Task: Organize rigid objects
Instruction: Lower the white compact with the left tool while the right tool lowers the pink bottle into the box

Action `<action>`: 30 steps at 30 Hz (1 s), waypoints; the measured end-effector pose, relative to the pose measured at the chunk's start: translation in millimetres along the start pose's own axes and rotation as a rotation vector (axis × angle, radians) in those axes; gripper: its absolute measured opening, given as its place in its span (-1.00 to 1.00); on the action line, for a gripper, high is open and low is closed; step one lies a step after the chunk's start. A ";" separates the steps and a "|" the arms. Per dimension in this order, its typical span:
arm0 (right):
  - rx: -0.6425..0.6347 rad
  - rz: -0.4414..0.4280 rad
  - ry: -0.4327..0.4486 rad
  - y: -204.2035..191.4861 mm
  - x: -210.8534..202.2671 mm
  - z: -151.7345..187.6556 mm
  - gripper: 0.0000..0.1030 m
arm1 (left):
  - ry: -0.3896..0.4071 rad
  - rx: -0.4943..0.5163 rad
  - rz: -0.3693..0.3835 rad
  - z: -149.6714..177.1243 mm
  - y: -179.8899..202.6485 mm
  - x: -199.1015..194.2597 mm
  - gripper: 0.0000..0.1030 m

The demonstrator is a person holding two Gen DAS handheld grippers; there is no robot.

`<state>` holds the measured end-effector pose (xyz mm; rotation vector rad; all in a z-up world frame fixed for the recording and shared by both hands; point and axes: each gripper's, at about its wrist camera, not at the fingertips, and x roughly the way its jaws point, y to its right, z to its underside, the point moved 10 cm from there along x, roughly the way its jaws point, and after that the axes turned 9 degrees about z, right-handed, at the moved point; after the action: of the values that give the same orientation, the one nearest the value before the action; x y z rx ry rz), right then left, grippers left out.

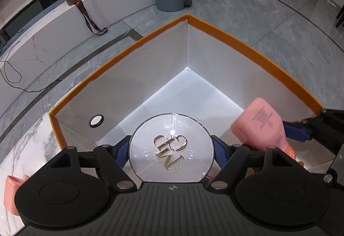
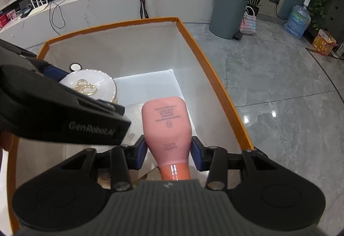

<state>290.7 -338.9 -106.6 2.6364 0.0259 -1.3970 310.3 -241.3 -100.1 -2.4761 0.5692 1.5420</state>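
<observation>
My left gripper [image 1: 172, 151] is shut on a round white jar [image 1: 172, 150] with a gold emblem on its lid, held over the inside of an orange-rimmed white box [image 1: 247, 42]. The jar also shows in the right wrist view [image 2: 89, 87]. My right gripper [image 2: 169, 151] is shut on a pink bottle [image 2: 166, 126], held with its cap toward the camera over the box [image 2: 206, 59]. The bottle shows in the left wrist view [image 1: 260, 126] at the right, close beside the jar.
The box has a round grommet hole [image 1: 96, 121] in its left wall and stands on a marble table [image 1: 25, 145]. A pink object [image 1: 13, 193] lies on the table at the left. Beyond are a grey bin [image 2: 229, 11], a white counter and grey floor.
</observation>
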 end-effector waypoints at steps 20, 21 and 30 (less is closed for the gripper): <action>-0.053 0.024 -0.050 -4.0 10.7 6.1 -0.08 | -0.071 -0.044 0.035 10.0 -0.9 11.8 0.74; -0.053 0.024 -0.050 -4.0 10.5 6.0 -0.08 | -0.071 -0.043 0.037 10.3 -1.1 11.6 0.74; -0.048 -0.005 -0.030 -2.8 -1.6 4.7 0.16 | -0.031 -0.059 0.049 3.5 1.7 -1.4 0.78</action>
<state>285.7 -336.7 -108.3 2.5786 0.0609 -1.4185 306.2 -241.4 -100.4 -2.4941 0.5920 1.6348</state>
